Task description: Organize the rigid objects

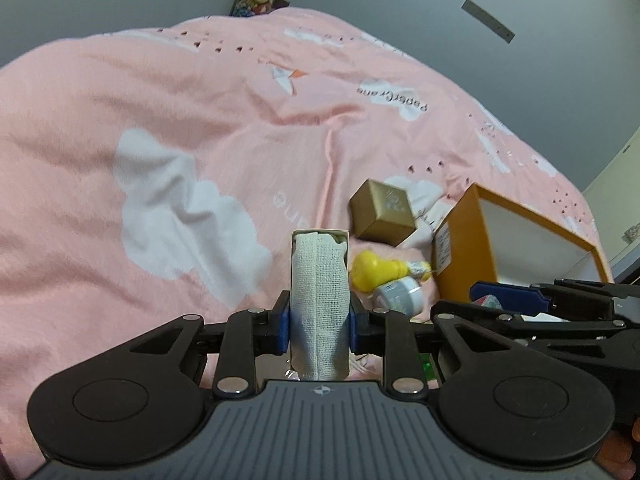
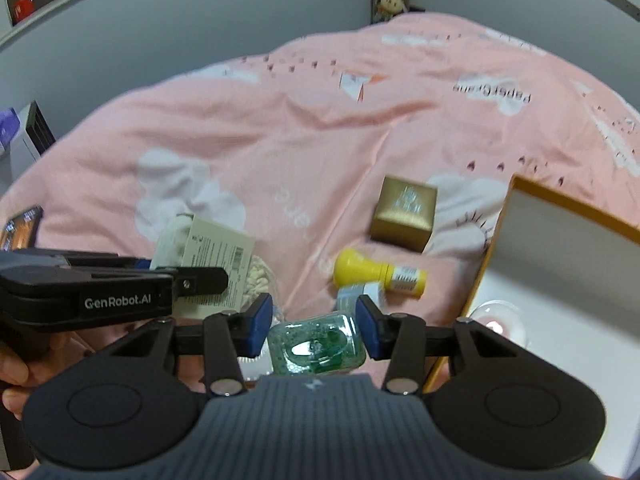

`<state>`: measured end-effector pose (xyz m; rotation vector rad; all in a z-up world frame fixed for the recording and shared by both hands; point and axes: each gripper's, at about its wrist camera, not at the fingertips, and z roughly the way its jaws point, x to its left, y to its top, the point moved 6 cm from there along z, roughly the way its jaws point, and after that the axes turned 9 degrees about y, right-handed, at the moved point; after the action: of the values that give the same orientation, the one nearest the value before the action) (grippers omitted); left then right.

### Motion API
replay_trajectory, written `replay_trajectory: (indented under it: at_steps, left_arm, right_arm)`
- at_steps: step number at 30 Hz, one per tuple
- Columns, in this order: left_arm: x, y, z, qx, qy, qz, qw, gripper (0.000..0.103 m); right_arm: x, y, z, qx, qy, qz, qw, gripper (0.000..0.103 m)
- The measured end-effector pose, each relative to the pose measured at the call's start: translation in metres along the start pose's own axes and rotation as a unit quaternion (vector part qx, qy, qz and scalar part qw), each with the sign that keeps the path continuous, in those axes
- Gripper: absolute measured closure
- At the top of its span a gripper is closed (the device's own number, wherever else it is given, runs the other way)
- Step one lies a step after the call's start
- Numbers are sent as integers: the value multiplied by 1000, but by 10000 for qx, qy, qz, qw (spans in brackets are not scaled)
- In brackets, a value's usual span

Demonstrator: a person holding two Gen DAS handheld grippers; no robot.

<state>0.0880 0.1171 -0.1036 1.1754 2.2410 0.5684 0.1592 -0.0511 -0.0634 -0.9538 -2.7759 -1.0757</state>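
Two handheld grippers are hovering over a bed covered by a pink quilt (image 1: 200, 92) printed with white clouds. The orange box (image 1: 456, 240), open-topped with a white inside, serves here as the landmark; it is sitting on the quilt at the right of both views.

The left gripper (image 1: 319, 316) is clamping its blue pads on a narrow white gauze-wrapped packet (image 1: 318, 300), jaws pressed tight against its two sides. The packet is standing upright between the pads, raised off the quilt, well to the left of the orange box.

The right gripper (image 2: 314, 328) is gripping a clear green-tinted container (image 2: 316, 346), its pads touching both sides. The container is sitting just left of the orange box's near corner, and whether it is resting on the quilt cannot be told.

A gold cube box (image 1: 382, 214) is lying tilted on the quilt, just left of the orange box's far side. A yellow bulb-shaped bottle (image 1: 374, 270) is lying on its side nearer the camera, beside the orange box's left wall. A small white jar (image 1: 400, 296) is touching the yellow bottle, also just left of the orange box.
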Motion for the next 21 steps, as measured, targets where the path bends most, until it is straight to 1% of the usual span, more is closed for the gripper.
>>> replay_trajectory:
  at_steps: [6, 12, 14, 15, 16, 19, 21]
  left_arm:
    - [-17, 11, -16, -243, -196, 100, 9995, 74]
    - [-44, 23, -27, -405, -511, 226, 9976, 74]
    - [-56, 27, -30, -446, -642, 302, 9965, 74]
    - [-62, 28, -31, -462, -709, 336, 9958, 73]
    - [-70, 30, -32, -481, -786, 382, 9950, 74]
    - [-89, 33, -33, -513, -987, 486, 9926, 73]
    - [-96, 31, -33, -525, -1044, 561, 9916, 73]
  right_arm:
    - [-1, 10, -22, -253, -107, -127, 9995, 57]
    - [-18, 21, -56, -638, -263, 21, 9976, 58]
    - [-27, 25, -67, -763, -361, 90, 9964, 60]
    - [-31, 26, -73, -822, -405, 129, 9957, 89]
    - [-37, 29, -81, -955, -452, 184, 9942, 103]
    - [-57, 36, -103, -1200, -544, 463, 9902, 103]
    - [-65, 37, -107, -1145, -653, 450, 9902, 103]
